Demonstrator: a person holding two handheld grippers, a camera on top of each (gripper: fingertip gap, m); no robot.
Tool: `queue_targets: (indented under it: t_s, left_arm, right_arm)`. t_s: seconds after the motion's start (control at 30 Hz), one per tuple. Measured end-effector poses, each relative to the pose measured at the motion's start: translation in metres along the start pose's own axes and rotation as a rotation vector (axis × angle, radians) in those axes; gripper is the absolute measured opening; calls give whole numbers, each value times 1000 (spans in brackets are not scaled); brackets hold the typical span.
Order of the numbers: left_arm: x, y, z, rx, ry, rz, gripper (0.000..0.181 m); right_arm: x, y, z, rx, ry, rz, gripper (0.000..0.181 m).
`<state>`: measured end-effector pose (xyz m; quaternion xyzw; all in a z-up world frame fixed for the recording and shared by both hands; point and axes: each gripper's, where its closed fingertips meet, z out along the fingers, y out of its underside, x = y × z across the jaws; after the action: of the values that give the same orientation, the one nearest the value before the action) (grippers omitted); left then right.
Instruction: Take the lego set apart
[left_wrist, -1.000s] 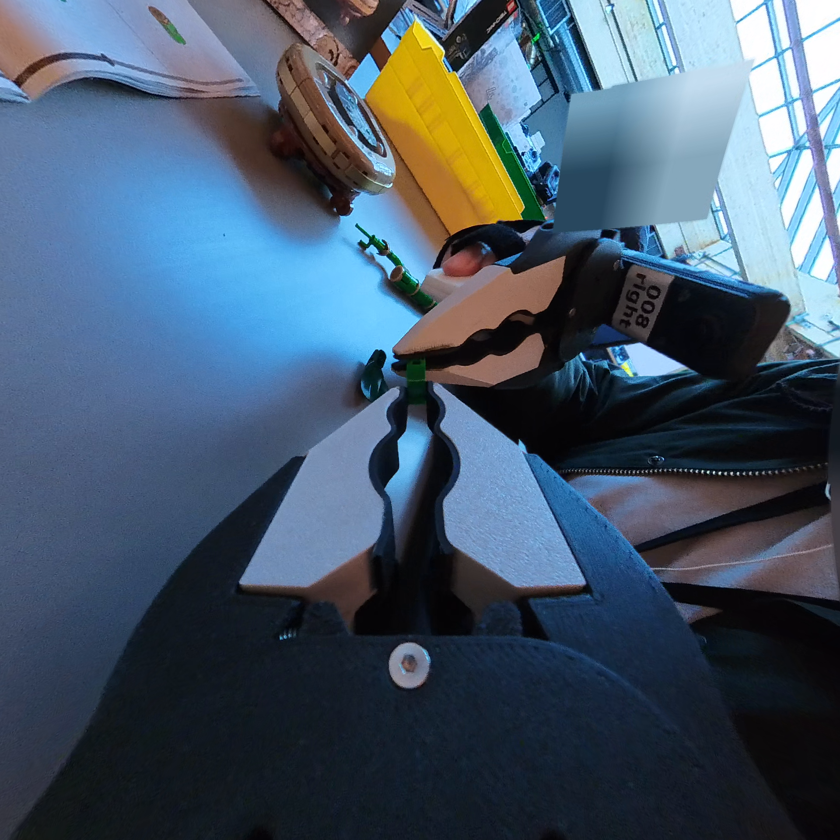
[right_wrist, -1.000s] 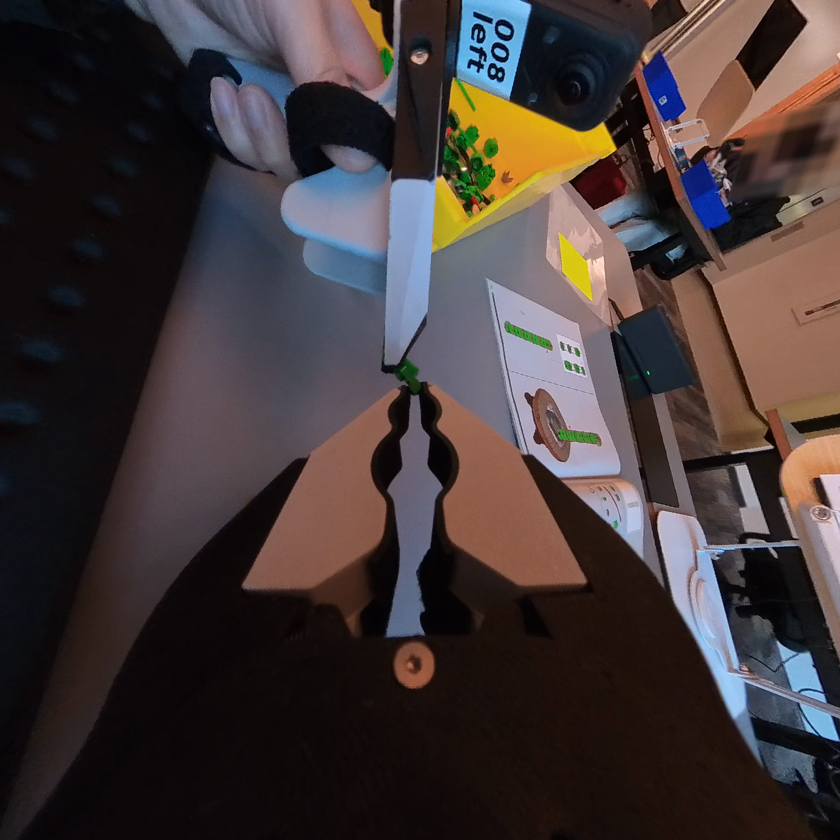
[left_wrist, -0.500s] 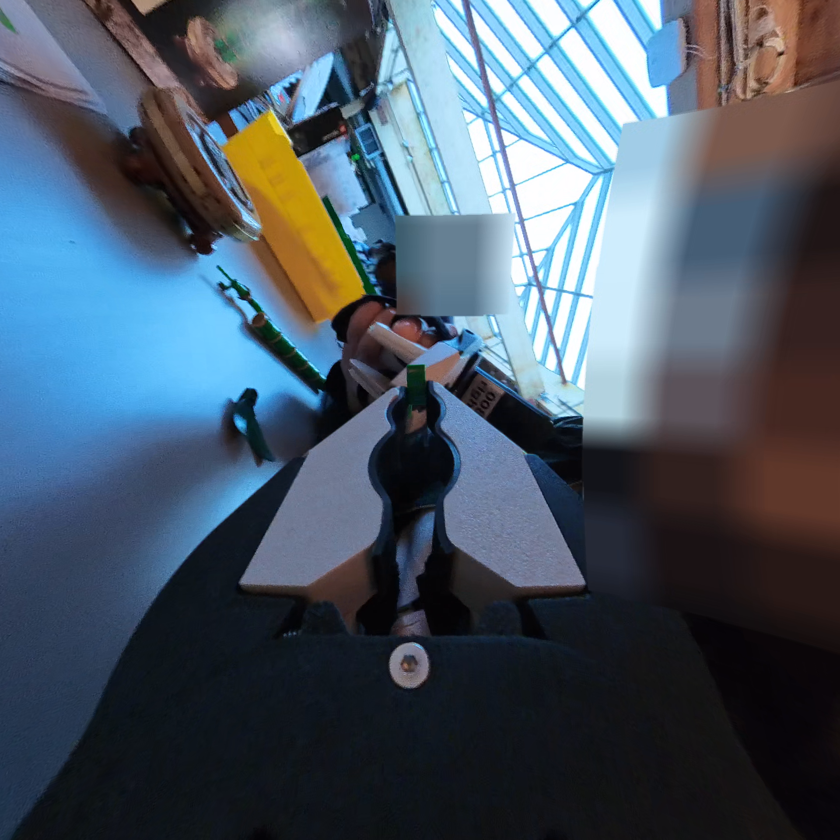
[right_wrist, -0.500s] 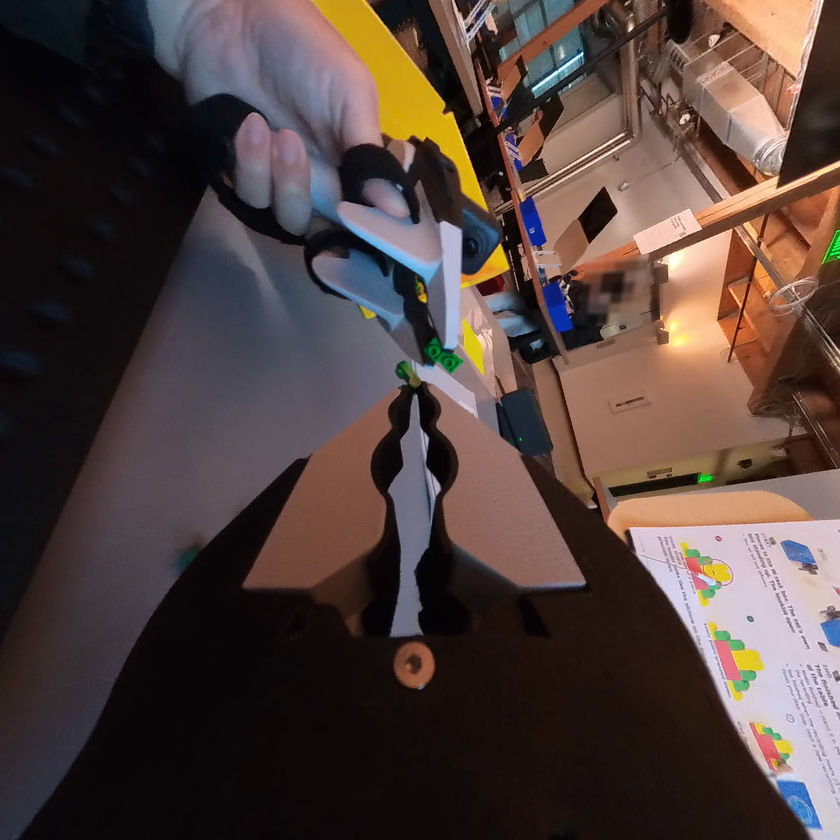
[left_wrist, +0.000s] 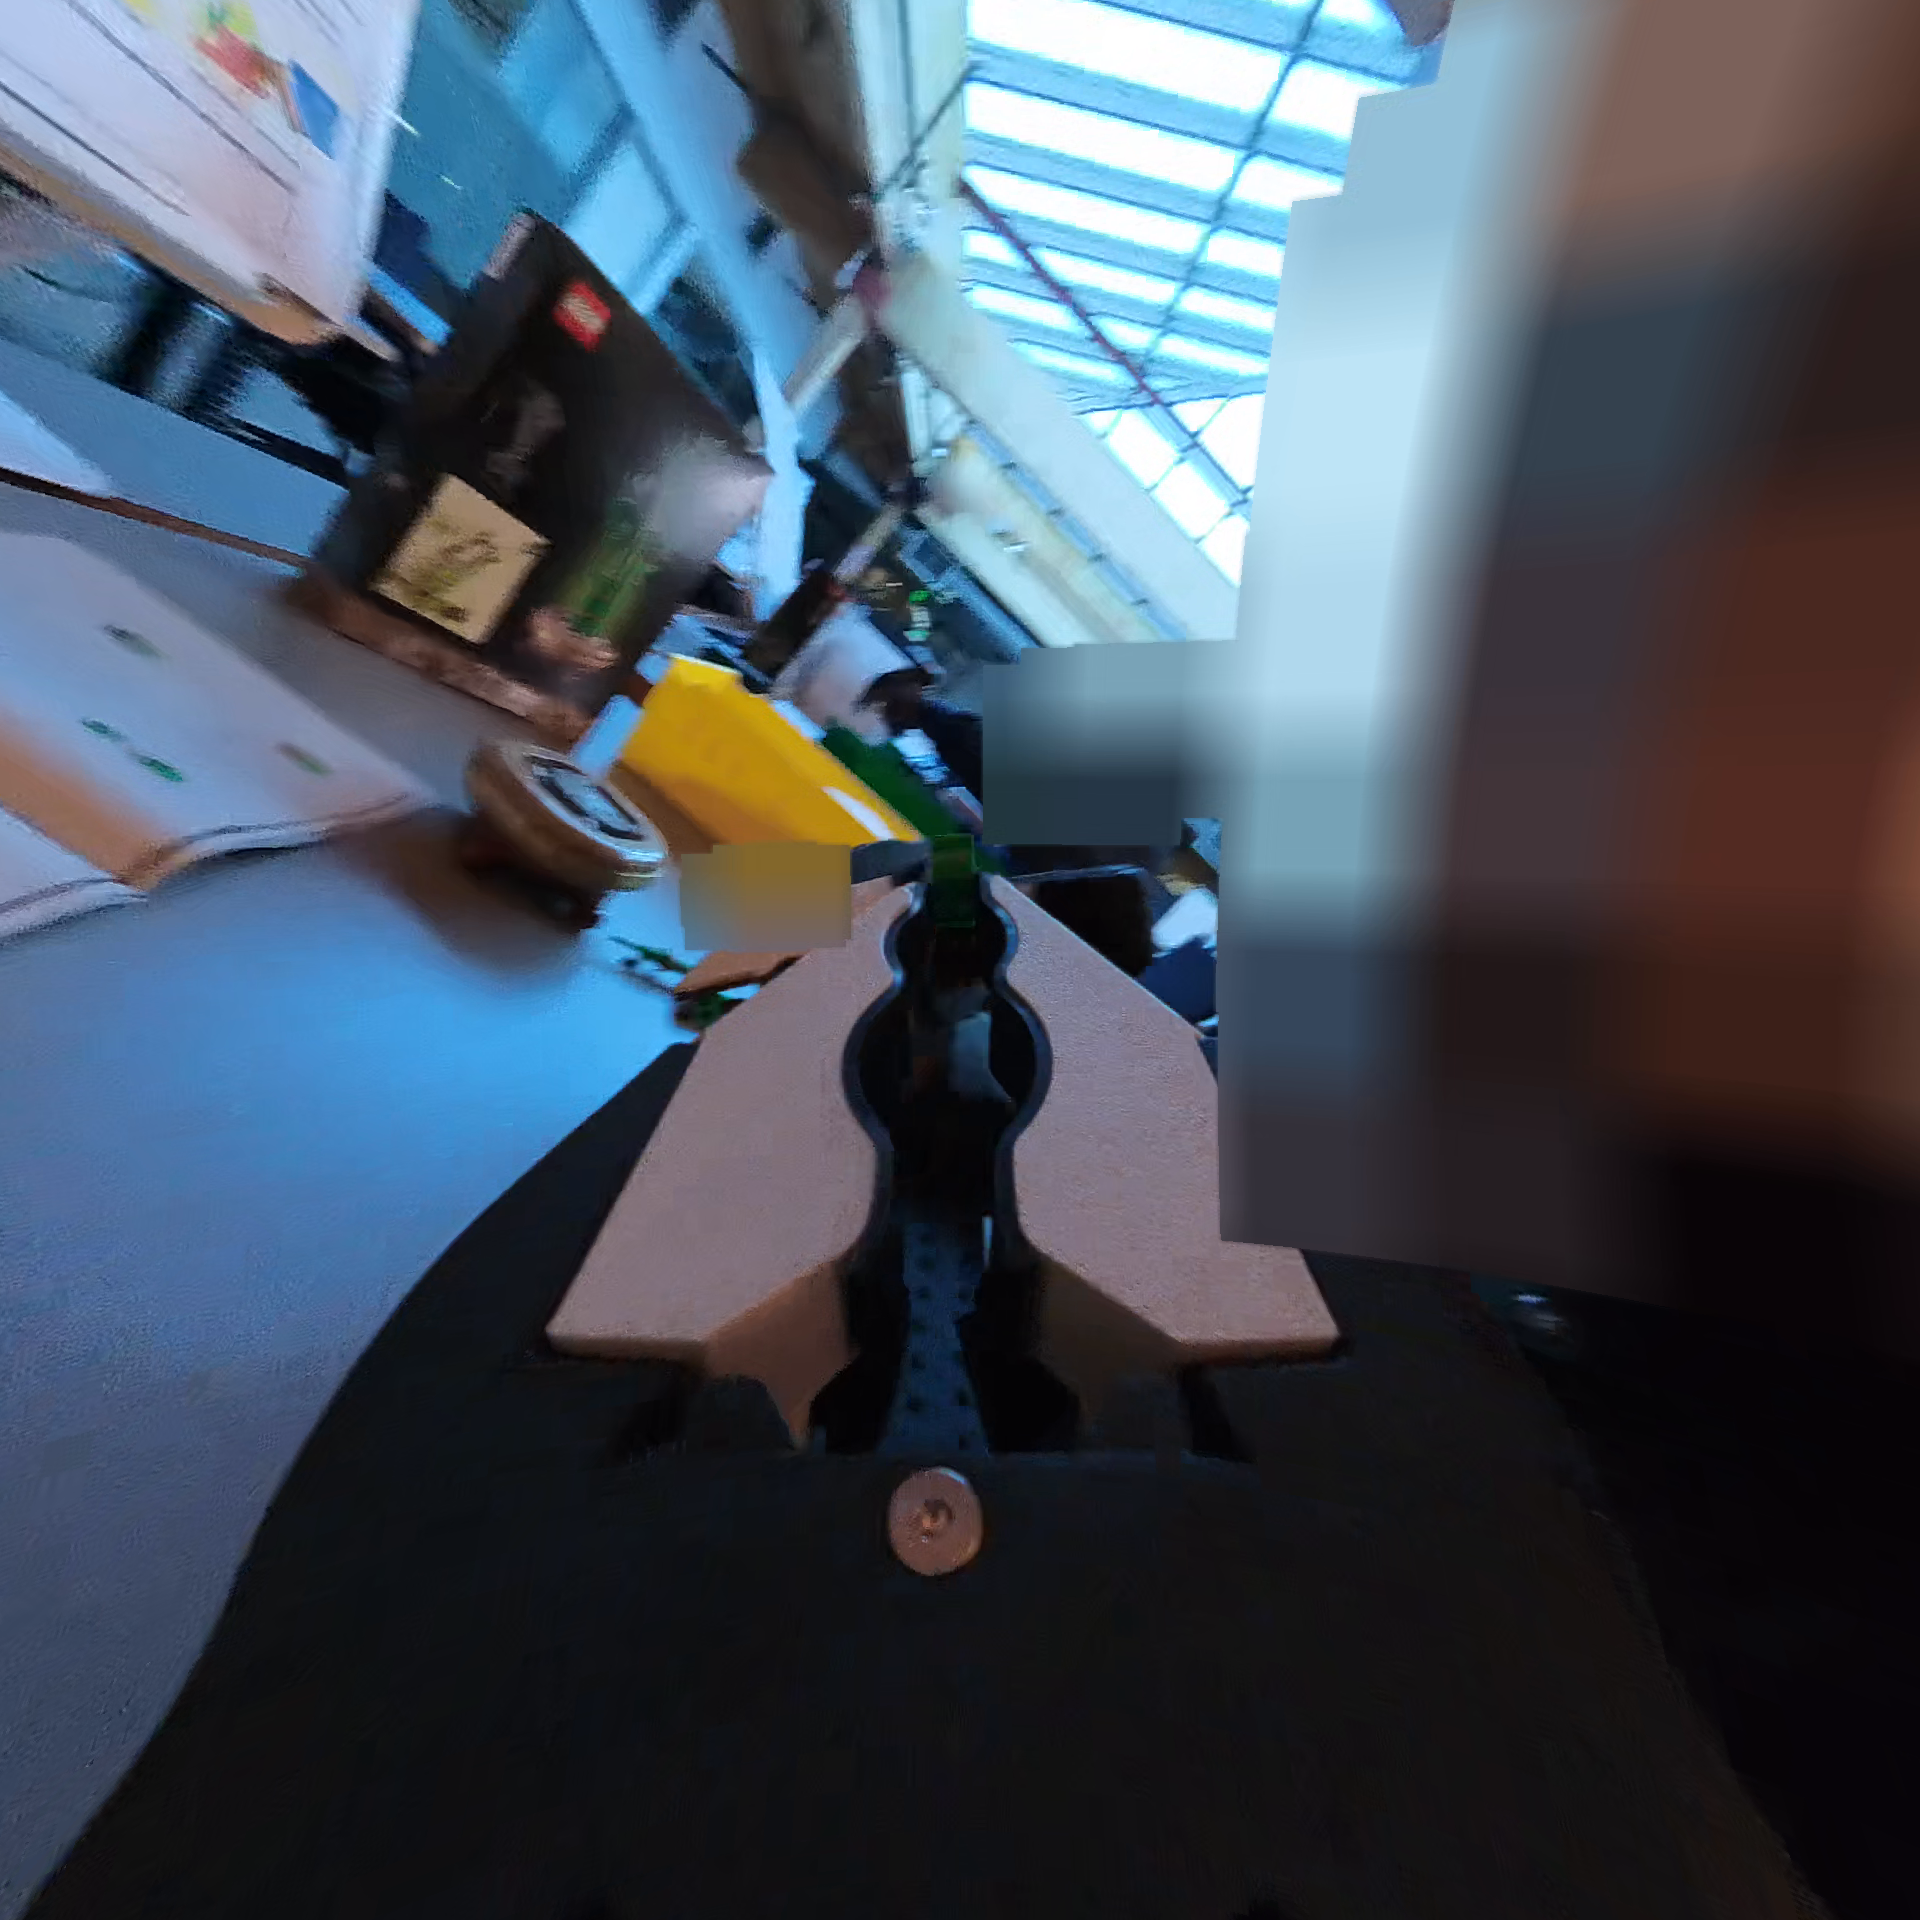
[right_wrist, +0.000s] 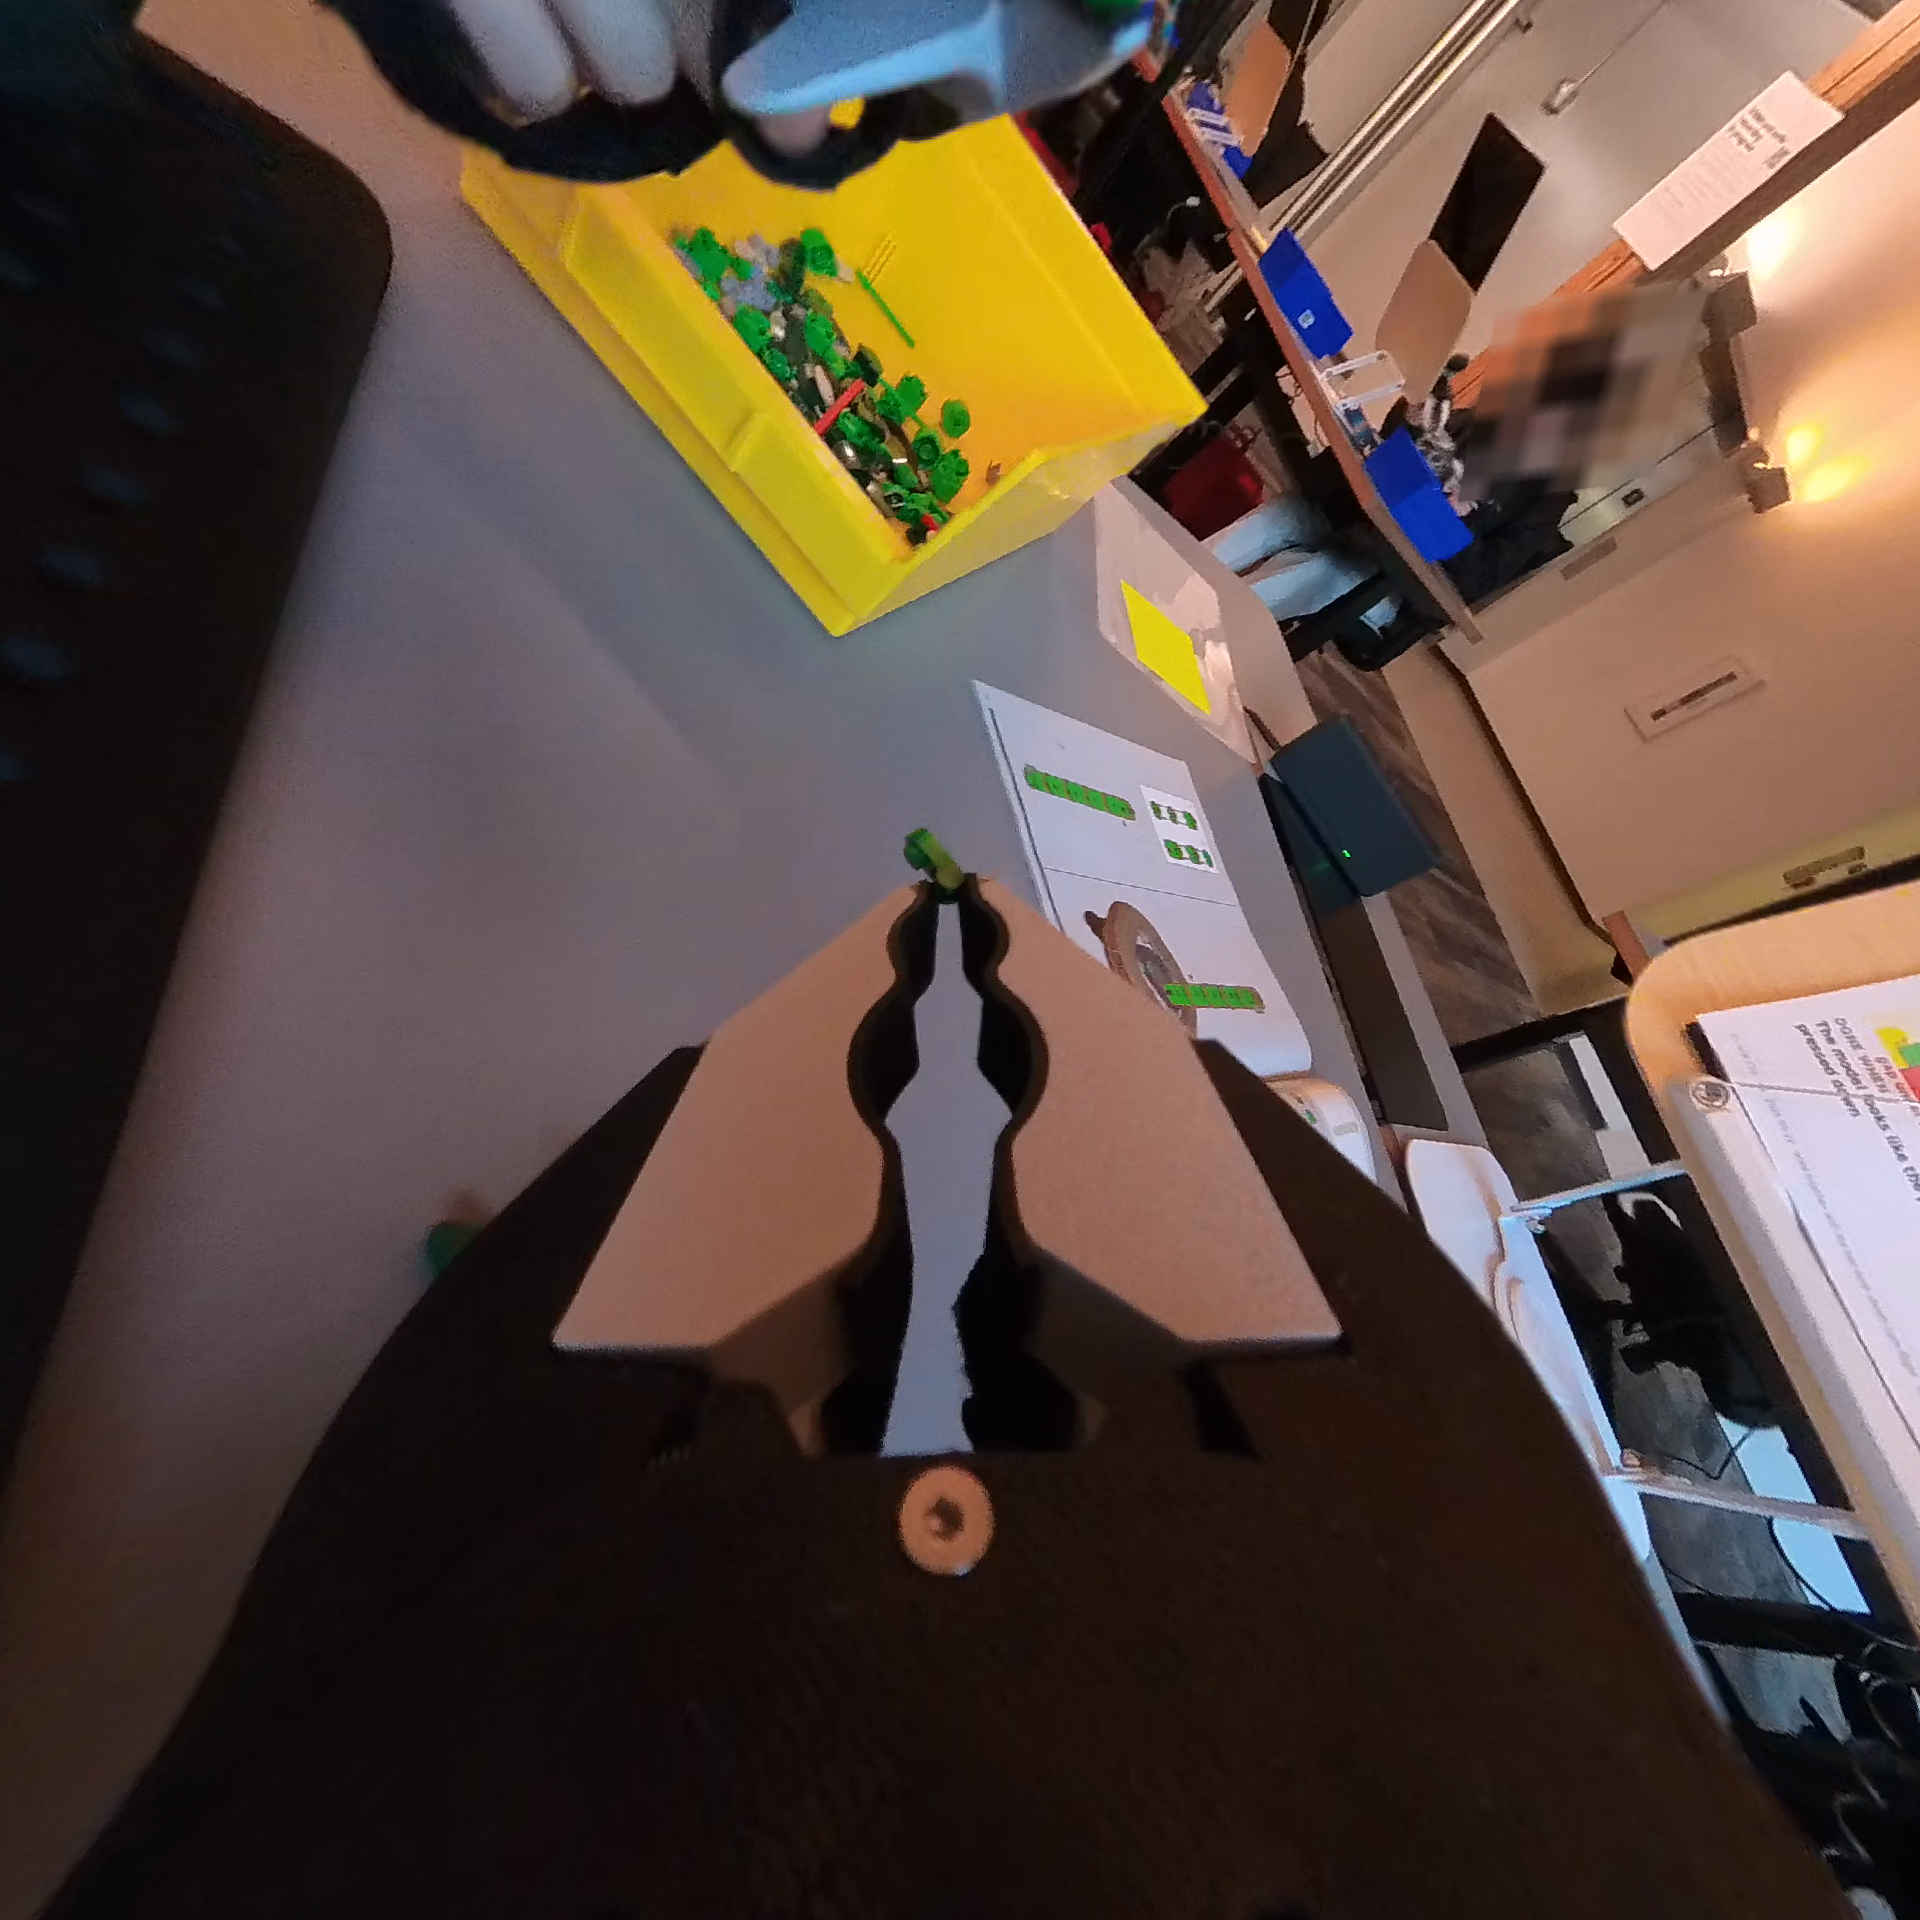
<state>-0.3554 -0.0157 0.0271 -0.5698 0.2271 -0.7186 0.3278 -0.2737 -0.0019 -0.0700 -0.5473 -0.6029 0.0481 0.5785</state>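
My left gripper (left_wrist: 951, 899) is shut on a small dark green lego piece (left_wrist: 952, 873) and held up in the air; the view is blurred. My right gripper (right_wrist: 940, 891) is shut on a small bright green lego piece (right_wrist: 928, 854) above the grey table (right_wrist: 540, 727). The left gripper with the hand that holds it shows at the top of the right wrist view (right_wrist: 883, 62), over the yellow bin (right_wrist: 1039, 343). A round tan lego model (left_wrist: 566, 810) and green stem parts (left_wrist: 675, 971) lie on the table in the left wrist view.
The yellow bin holds several loose green pieces (right_wrist: 831, 364). An open instruction booklet (right_wrist: 1132, 894) lies to the right of my right gripper, also seen in the left wrist view (left_wrist: 156, 748). A green piece (right_wrist: 449, 1242) lies on the table at left. A dark box (left_wrist: 540, 468) stands behind. About 12 centimetres separates my left fingertips from my right.
The two grippers have pulled apart, each keeping a green piece. The left gripper has swung up and away toward the yellow bin; the right gripper has tilted back down to the table.
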Motion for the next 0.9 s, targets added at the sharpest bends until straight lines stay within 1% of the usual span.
queue_targets:
  t_s: [0.03,0.07,0.1,0.13,0.17,0.2,0.23,0.27,0.3,0.33,0.37,0.4,0.43,0.53,0.57,0.6,0.67,0.7,0.73,0.77,0.8,0.87,0.9]
  left_arm:
    - [0,-5,-5,18,27,-42,6]
    - [-2,-8,-11,39,17,-50,6]
    - [-9,-9,-17,36,-44,-28,6]
    - [-27,-9,-26,19,-192,22,5]
    - [-56,-10,-45,-10,-438,93,5]
    - [-91,-13,-78,-52,-754,165,5]
    - [-117,-16,-119,-113,-1066,227,6]
    - [-129,-17,-151,-178,-1287,266,6]
    - [-135,-17,-166,-236,-1390,290,6]
    - [-139,-19,-177,-247,-1468,292,21]
    - [-141,-21,-180,-236,-1497,282,40]
    - [-140,-22,-173,-211,-1458,270,50]
    - [-138,-24,-160,-169,-1390,264,54]
    - [-122,-39,-128,-17,-1208,307,49]
    - [-115,-40,-111,18,-1115,312,46]
    - [-105,-36,-88,32,-976,301,45]
    - [-83,-13,-30,-9,-645,217,42]
    - [-73,3,-5,-53,-504,175,41]
    - [-64,19,16,-100,-394,153,37]
    - [-58,34,33,-149,-317,147,31]
    - [-55,46,46,-189,-282,149,30]
    - [-51,62,63,-246,-262,181,31]
    - [-51,67,68,-266,-266,207,27]
  right_arm:
    - [-2,0,1,-8,-8,-11,3]
    - [-4,1,2,-15,-13,-22,3]
    - [-5,2,2,-20,-16,-33,3]
    - [-7,3,3,-27,-21,-38,3]
    - [-8,5,4,-35,-28,-38,3]
    - [-9,6,5,-43,-33,-37,3]
    - [-10,7,5,-48,-37,-38,3]
    - [-11,7,6,-50,-38,-40,3]
    - [-11,7,6,-51,-38,-42,3]
    - [-11,7,6,-52,-38,-43,3]
    - [-11,7,6,-55,-38,-42,3]
    - [-11,9,6,-60,-38,-41,3]
    - [-11,9,7,-63,-39,-41,3]
    - [-9,10,7,-66,-25,-40,3]
    - [-8,10,7,-64,-13,-38,3]
    - [-5,8,6,-54,2,-37,3]
    - [0,-2,3,1,37,-39,3]
    - [3,-9,0,41,55,-40,4]
    - [6,-15,-3,77,75,-38,4]
    - [9,-20,-6,103,97,-34,4]
    - [12,-24,-9,125,112,-31,4]
    - [15,-31,-14,167,127,-30,3]
    - [15,-33,-15,178,128,-33,4]
